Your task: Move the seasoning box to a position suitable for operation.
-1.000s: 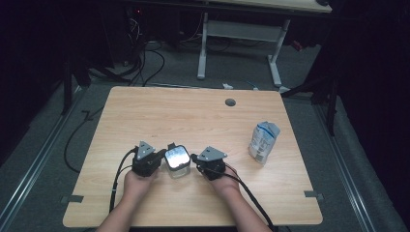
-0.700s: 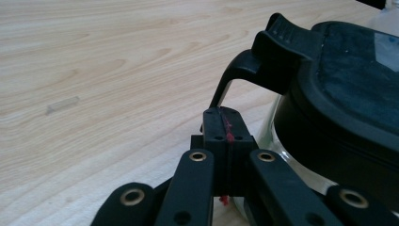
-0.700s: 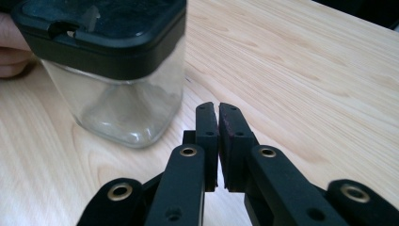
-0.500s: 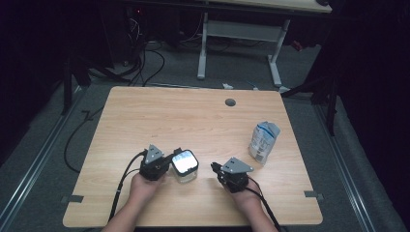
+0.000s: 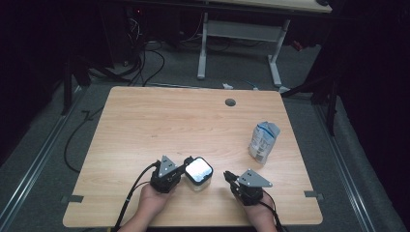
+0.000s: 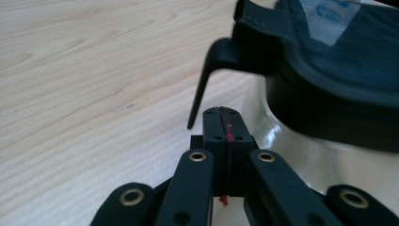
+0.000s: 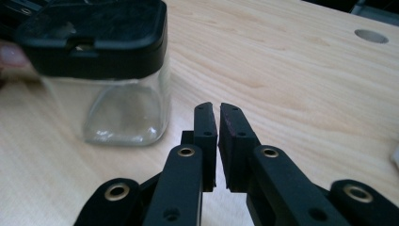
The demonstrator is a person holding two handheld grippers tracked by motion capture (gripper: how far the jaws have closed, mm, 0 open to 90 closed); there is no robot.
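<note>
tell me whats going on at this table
A person at a light wooden table holds a gripper in each hand. The left gripper, jaws shut with nothing between them, sits right beside a clear square glass jar with a black lid; whether it touches the jar is hard to tell. The right gripper, nearly shut and also holding nothing, is apart from the jar on its other side. A white and blue crumpled packet stands farther right.

High view looks down; gripper views sit close (sharing the jar [image 5: 198, 170]).
</note>
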